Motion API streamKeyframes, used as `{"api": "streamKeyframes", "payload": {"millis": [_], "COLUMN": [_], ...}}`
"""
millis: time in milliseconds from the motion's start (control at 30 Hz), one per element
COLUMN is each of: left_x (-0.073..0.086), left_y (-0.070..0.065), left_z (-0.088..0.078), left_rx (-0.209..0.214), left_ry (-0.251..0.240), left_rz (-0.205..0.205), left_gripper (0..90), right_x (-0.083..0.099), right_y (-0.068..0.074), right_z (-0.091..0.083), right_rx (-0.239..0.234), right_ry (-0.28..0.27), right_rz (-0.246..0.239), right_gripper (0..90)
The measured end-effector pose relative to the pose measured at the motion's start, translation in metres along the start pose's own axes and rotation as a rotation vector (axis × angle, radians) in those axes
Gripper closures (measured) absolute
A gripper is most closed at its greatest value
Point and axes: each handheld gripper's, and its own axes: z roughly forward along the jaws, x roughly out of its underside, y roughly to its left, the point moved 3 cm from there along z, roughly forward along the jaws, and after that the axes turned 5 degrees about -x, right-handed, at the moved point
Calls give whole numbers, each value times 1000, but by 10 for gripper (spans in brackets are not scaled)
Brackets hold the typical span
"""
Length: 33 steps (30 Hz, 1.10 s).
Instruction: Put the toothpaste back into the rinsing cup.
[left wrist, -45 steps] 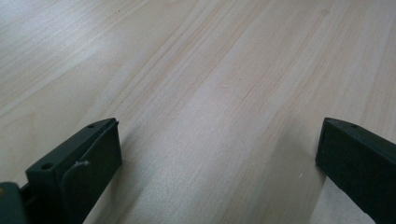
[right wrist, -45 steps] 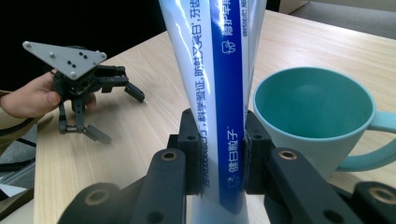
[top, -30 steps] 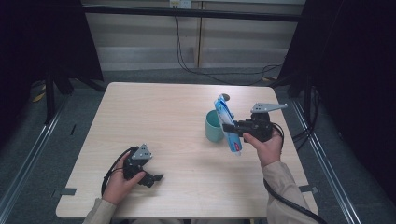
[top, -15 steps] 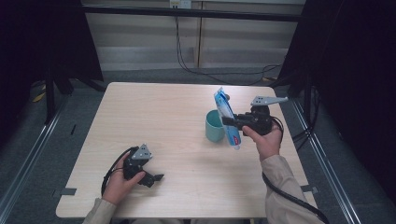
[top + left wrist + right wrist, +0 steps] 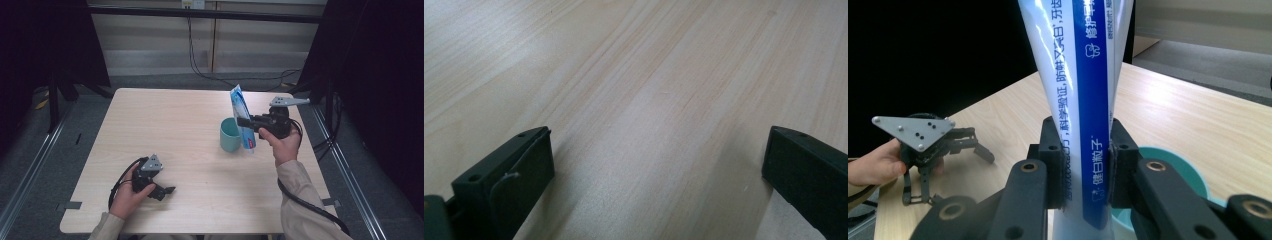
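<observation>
1. Your right gripper (image 5: 248, 122) is clamped on a tube (image 5: 242, 119). It holds the tube nearly upright, flat crimped end up, just beside a cup (image 5: 230, 135) on the right half of the table (image 5: 165, 125).
2. The tube is glossy white and blue plastic with printed characters. Your right gripper view shows the black pads (image 5: 1054, 159) pressing its lower body from both sides, and the print legibly; the high view gives only the colours.
3. The cup is teal, round and smooth-walled. The high view shows its whole outline; your right gripper view shows part of the rim (image 5: 1182, 165) behind the jaws.
4. Your left gripper (image 5: 167, 190) rests at the near left of the pale wood-grain table, jaws wide apart with bare tabletop between them.
5. Its grey three-cornered plate (image 5: 914, 129) shows its drilled holes in your right gripper view.
</observation>
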Motion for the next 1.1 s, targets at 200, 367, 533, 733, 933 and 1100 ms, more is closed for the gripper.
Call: {"api": "streamKeyframes", "payload": {"millis": [200, 367, 533, 733, 933, 1100], "left_x": [0, 0, 0, 0, 0, 0], "left_y": [0, 0, 0, 0, 0, 0], "left_z": [0, 0, 0, 0, 0, 0], "left_rx": [-1, -1, -1, -2, -3, -4], "left_ry": [-2, -2, -1, -3, -2, -2], "left_rz": [1, 0, 4, 3, 3, 3], "left_gripper": [0, 0, 0, 0, 0, 0], "right_x": [-6, -8, -11, -19, -27, -31], "right_y": [-2, -6, -7, -9, -11, -12], "right_z": [1, 4, 8, 14, 21, 28], "right_rx": [18, 24, 17, 15, 25, 28], "right_ry": [-13, -9, -3, -7, -33, -35], "right_rz": [-4, -1, -5, -15, -18, -24], "right_gripper": [748, 748, 748, 748, 748, 748]}}
